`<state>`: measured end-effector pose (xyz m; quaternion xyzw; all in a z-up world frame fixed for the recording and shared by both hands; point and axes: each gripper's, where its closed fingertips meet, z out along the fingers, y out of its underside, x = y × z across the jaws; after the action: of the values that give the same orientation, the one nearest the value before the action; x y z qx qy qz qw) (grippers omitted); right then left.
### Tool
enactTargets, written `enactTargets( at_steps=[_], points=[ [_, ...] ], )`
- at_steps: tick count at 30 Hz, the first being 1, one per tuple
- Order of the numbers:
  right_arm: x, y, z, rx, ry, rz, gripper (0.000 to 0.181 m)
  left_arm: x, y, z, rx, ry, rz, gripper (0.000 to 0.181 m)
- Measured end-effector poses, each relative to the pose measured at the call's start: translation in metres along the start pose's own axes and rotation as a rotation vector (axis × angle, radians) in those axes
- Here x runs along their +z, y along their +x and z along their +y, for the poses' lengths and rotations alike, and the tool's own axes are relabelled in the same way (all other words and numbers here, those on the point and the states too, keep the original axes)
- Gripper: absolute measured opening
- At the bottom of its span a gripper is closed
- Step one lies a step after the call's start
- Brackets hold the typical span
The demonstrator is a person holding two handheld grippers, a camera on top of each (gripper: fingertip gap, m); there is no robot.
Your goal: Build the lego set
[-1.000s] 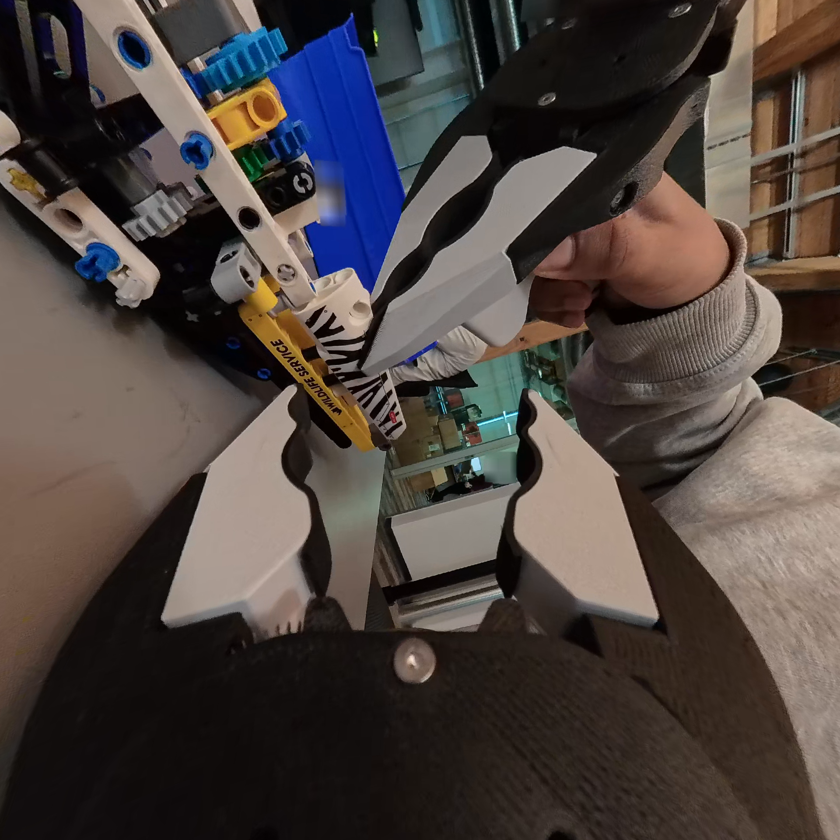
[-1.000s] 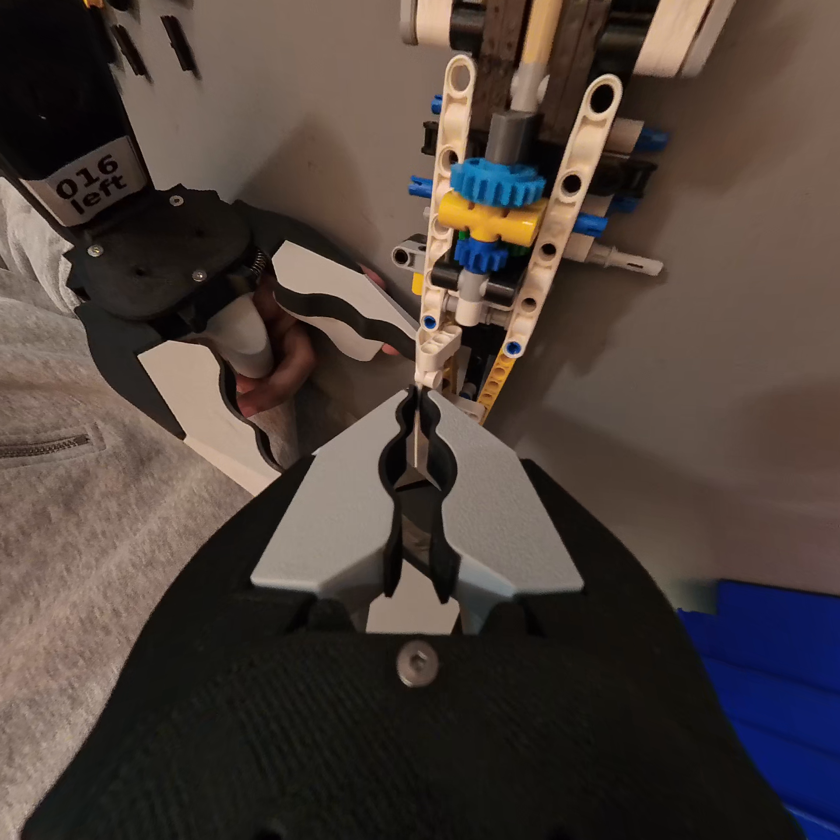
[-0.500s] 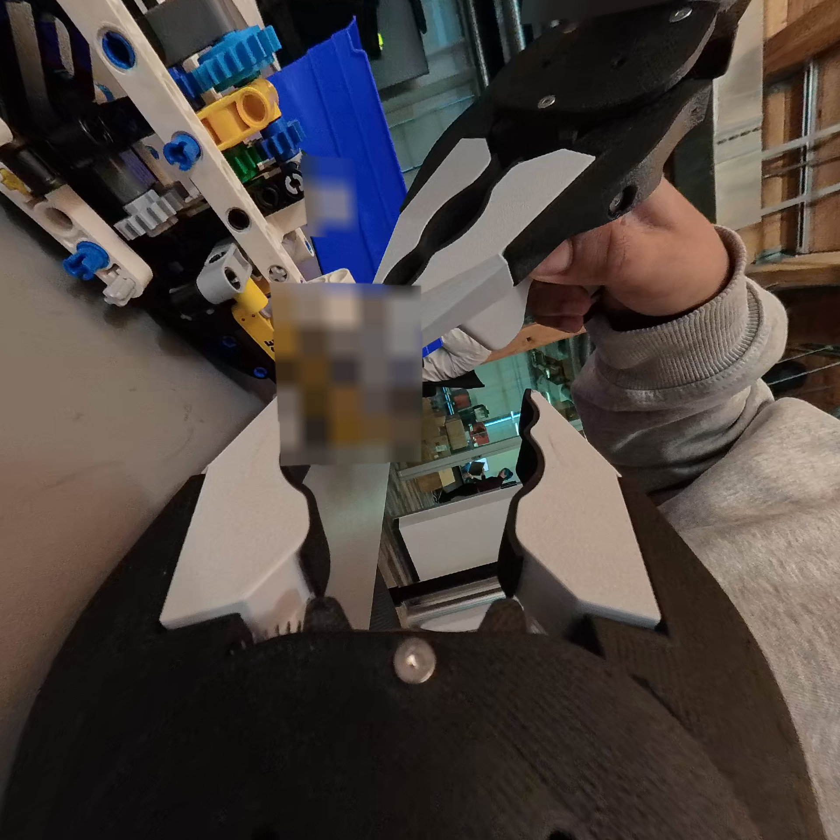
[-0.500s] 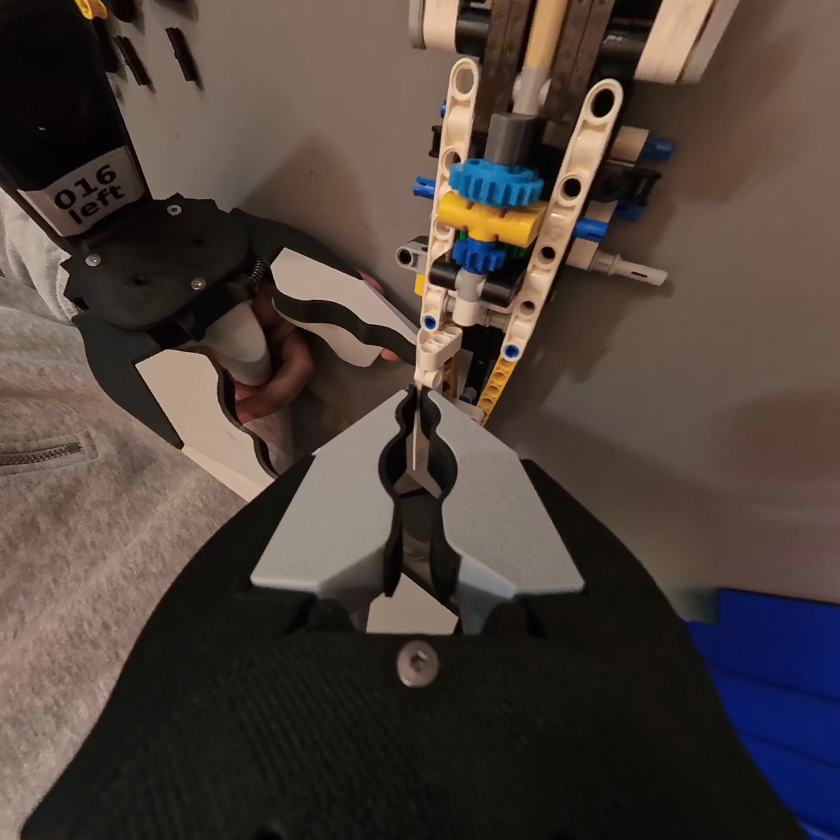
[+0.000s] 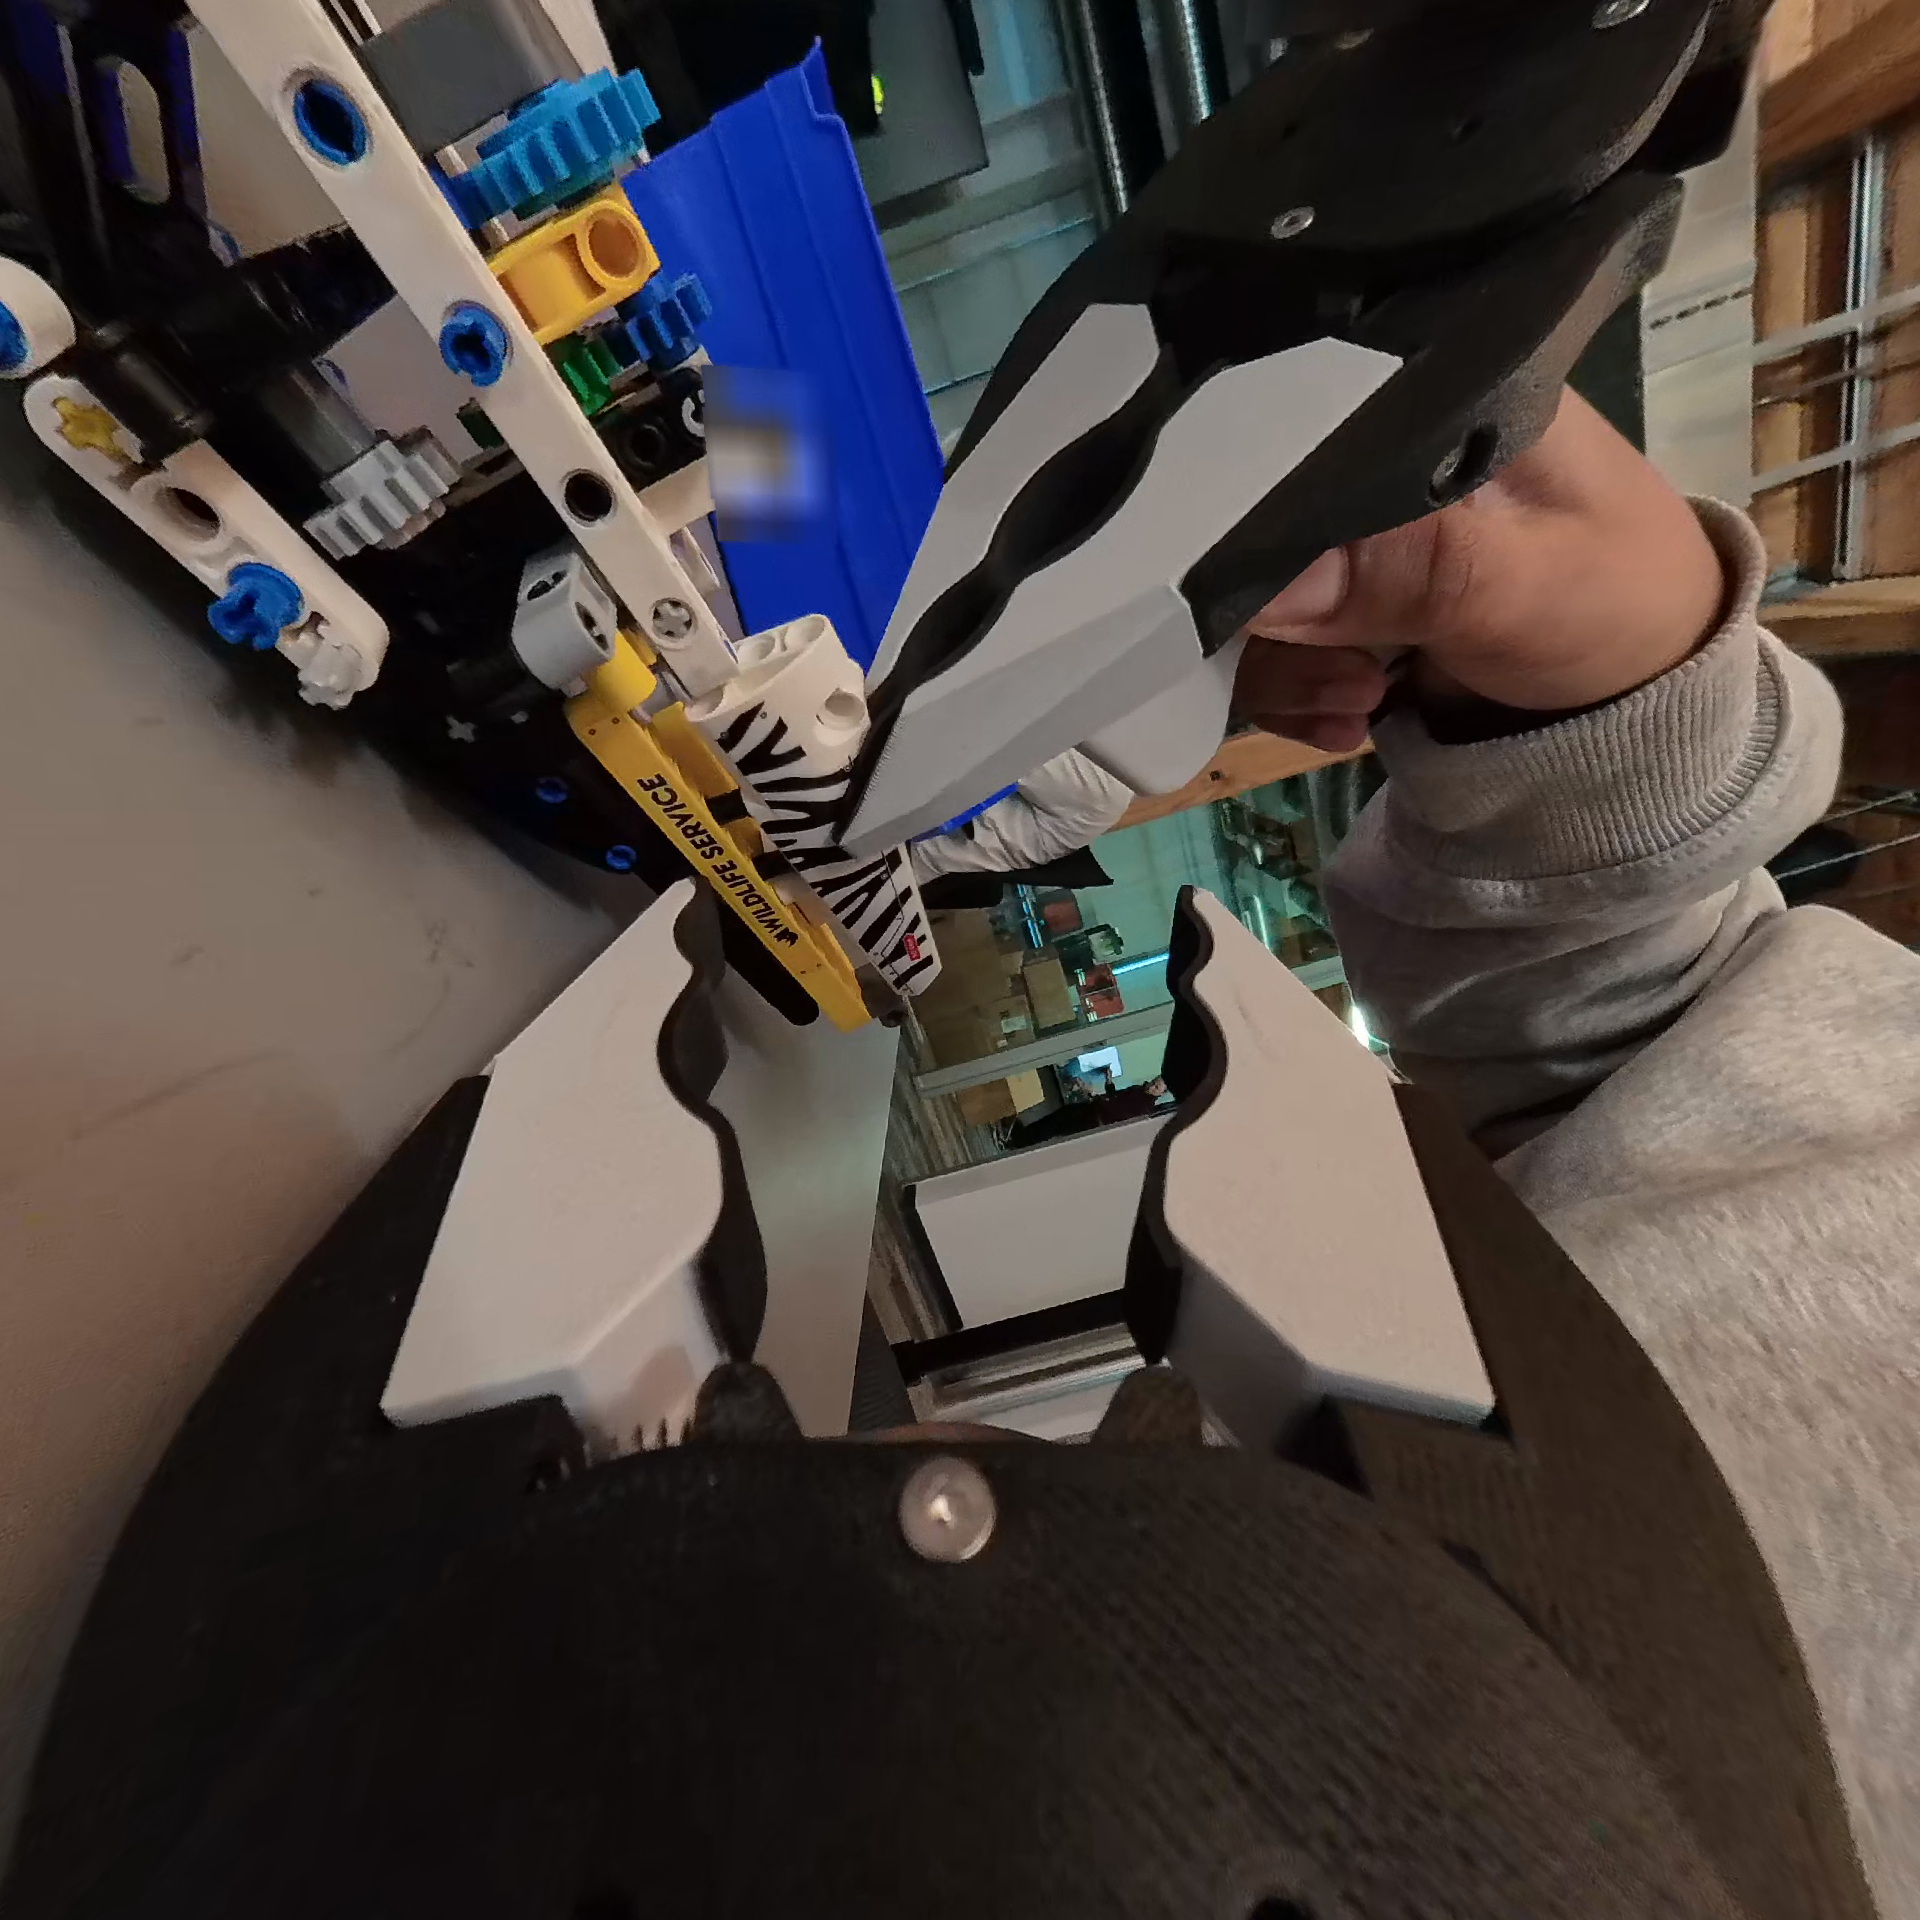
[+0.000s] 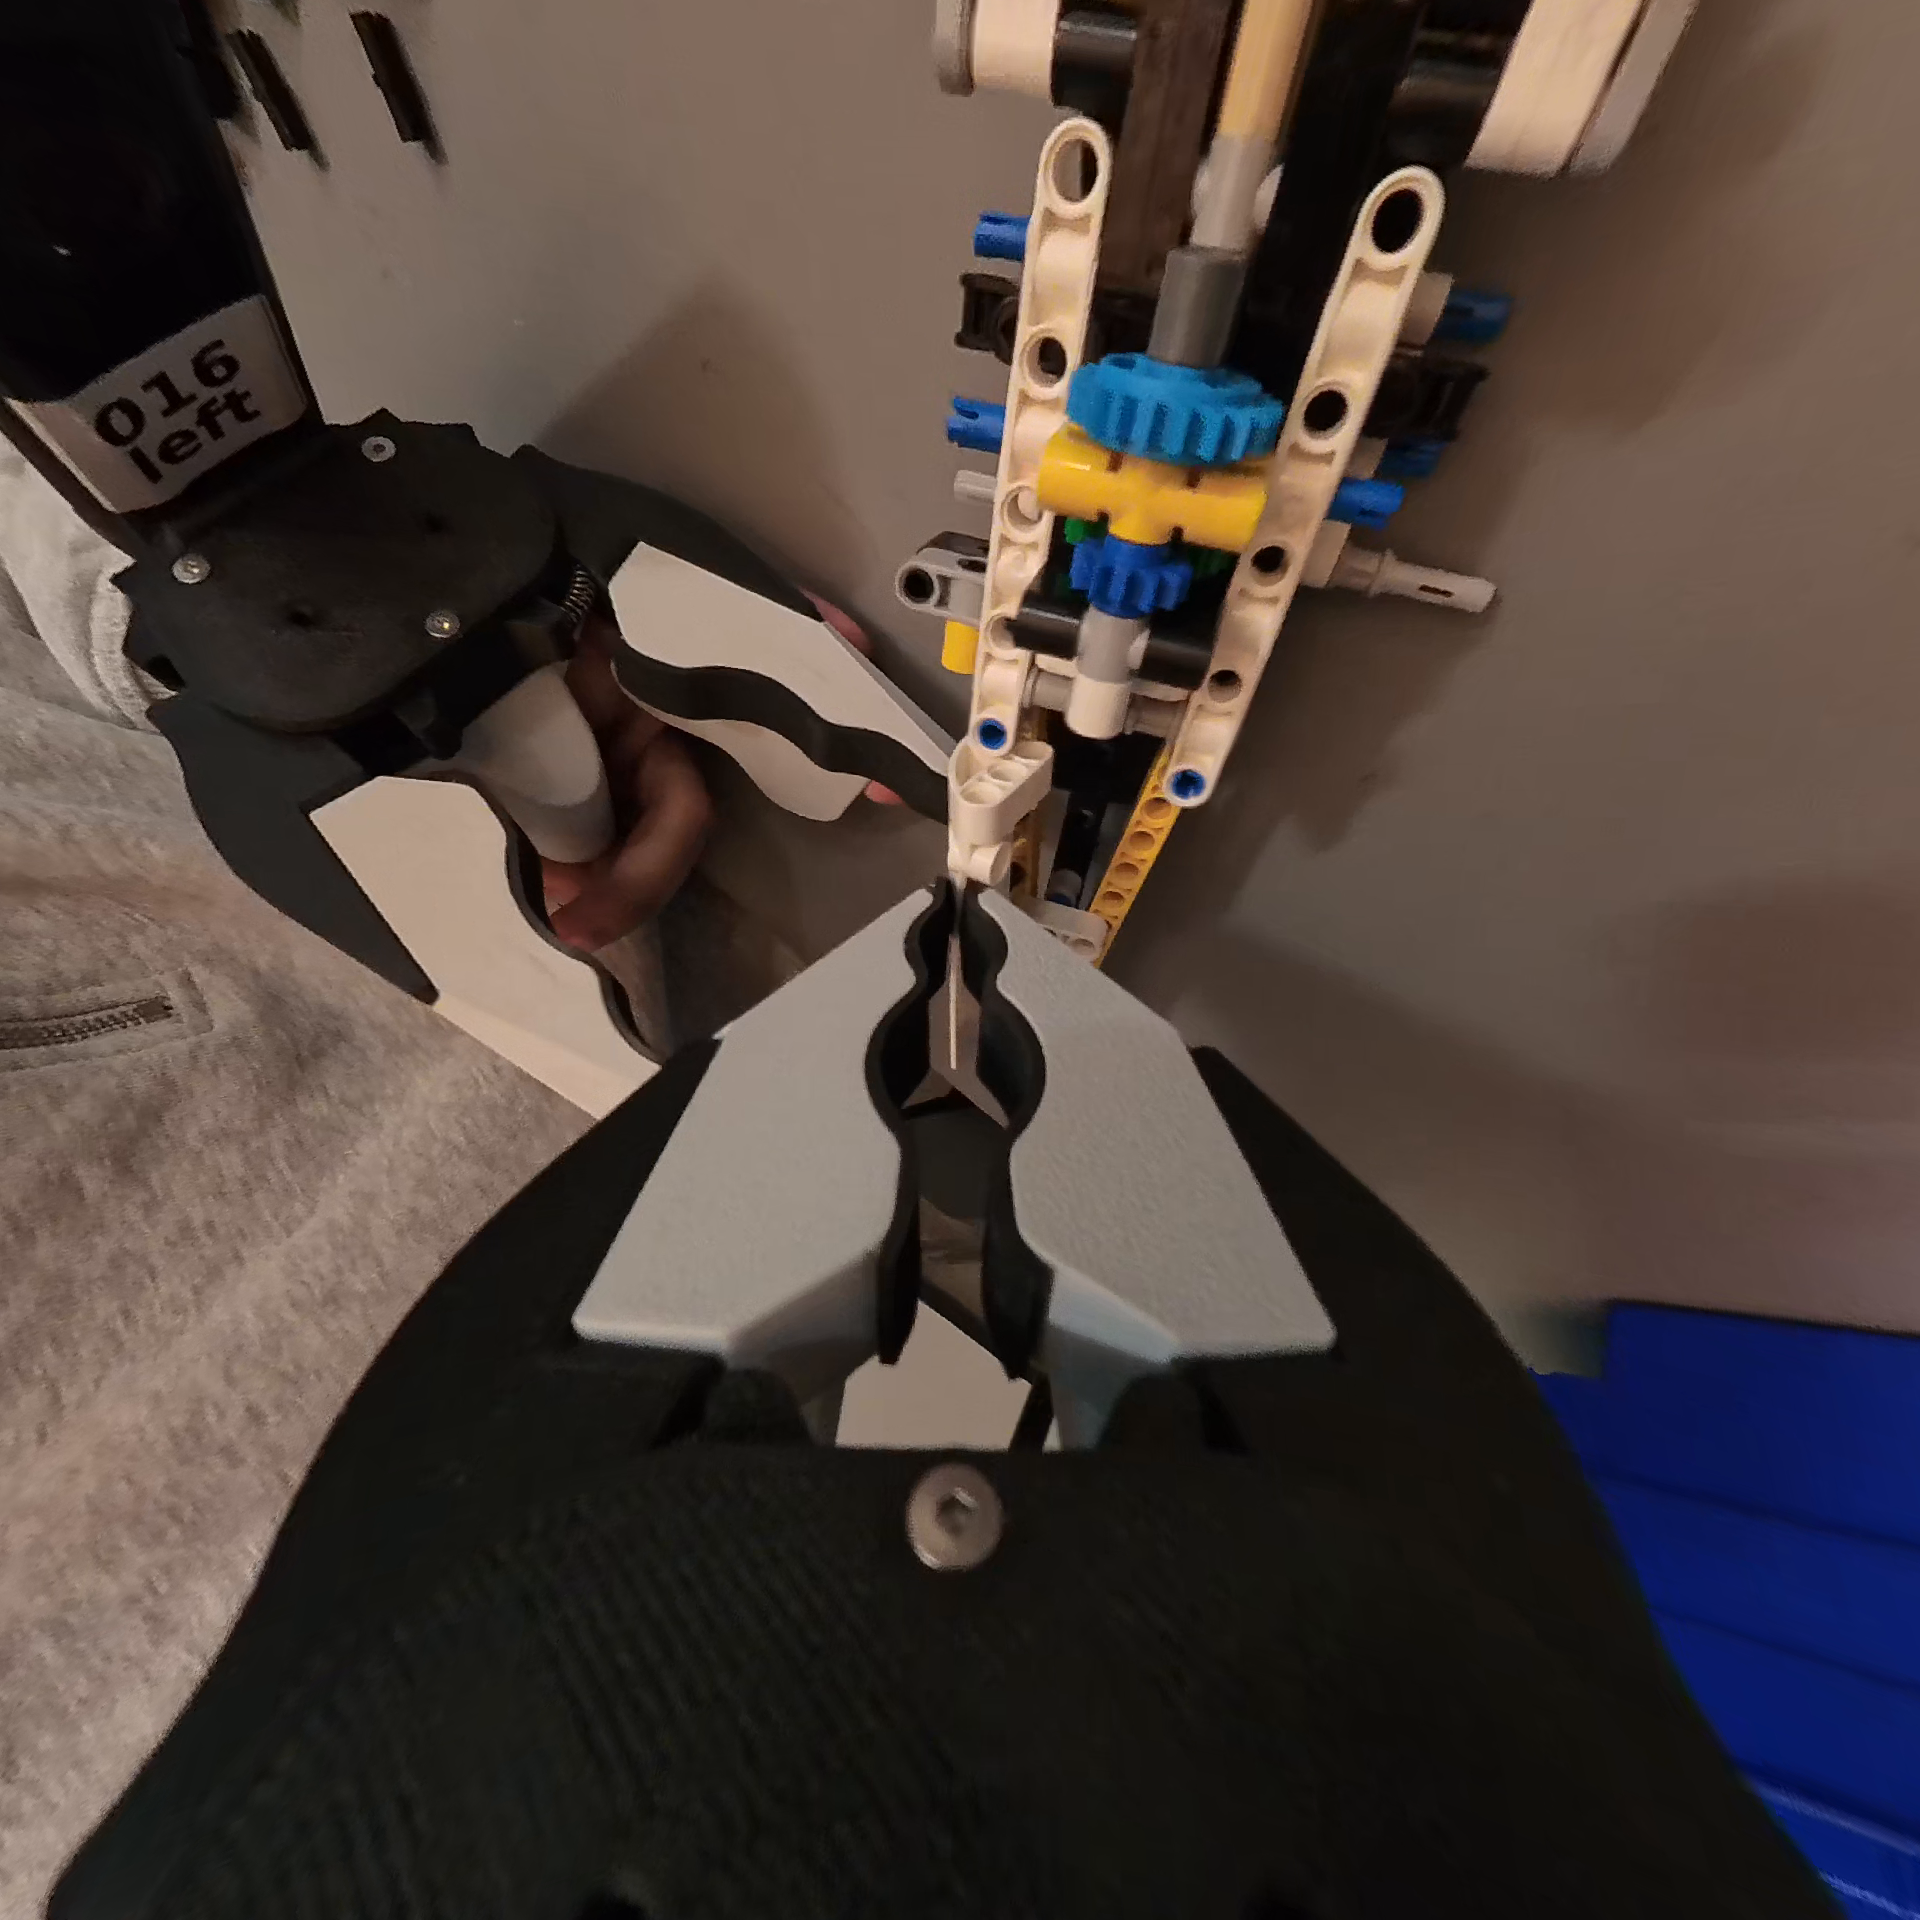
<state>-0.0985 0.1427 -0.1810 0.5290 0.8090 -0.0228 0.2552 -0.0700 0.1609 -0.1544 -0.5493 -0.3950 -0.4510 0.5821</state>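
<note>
The lego model [image 5: 488, 343], white beams with blue gears and a yellow hub, lies on the grey table [image 5: 156, 987]. A zebra-striped white panel [image 5: 800, 769] and a yellow beam [image 5: 717, 842] stick out of its near end. My right gripper [image 5: 868, 821] is shut on the zebra panel, which shows edge-on between its fingertips in the right wrist view [image 6: 953, 997]. My left gripper [image 5: 935, 904] is open and empty, its left fingertip [image 5: 665, 914] right beside the yellow beam's end. The model [image 6: 1153, 468] and the open left gripper [image 6: 769, 904] also show in the right wrist view.
A blue plastic bin [image 5: 790, 343] stands behind the model and shows at the lower right in the right wrist view [image 6: 1766, 1558]. A person's hand [image 5: 1455, 623] and grey sleeve [image 5: 1610, 883] hold the right gripper. Shelves and boxes lie far behind. Left and right tips are no more than a few centimetres apart.
Almost nothing. The views wobble slightly. The right gripper stays shut on the zebra panel and the left gripper stays open beside the yellow beam.
</note>
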Motion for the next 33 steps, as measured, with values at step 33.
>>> enactTargets(
  at_steps=[33],
  points=[
    [0.0053,0.0002,-0.0044,-0.012,-0.023,0.022,0.000,-0.0009,0.0008,0.0006,0.019,0.005,-0.007,0.089]
  ],
)
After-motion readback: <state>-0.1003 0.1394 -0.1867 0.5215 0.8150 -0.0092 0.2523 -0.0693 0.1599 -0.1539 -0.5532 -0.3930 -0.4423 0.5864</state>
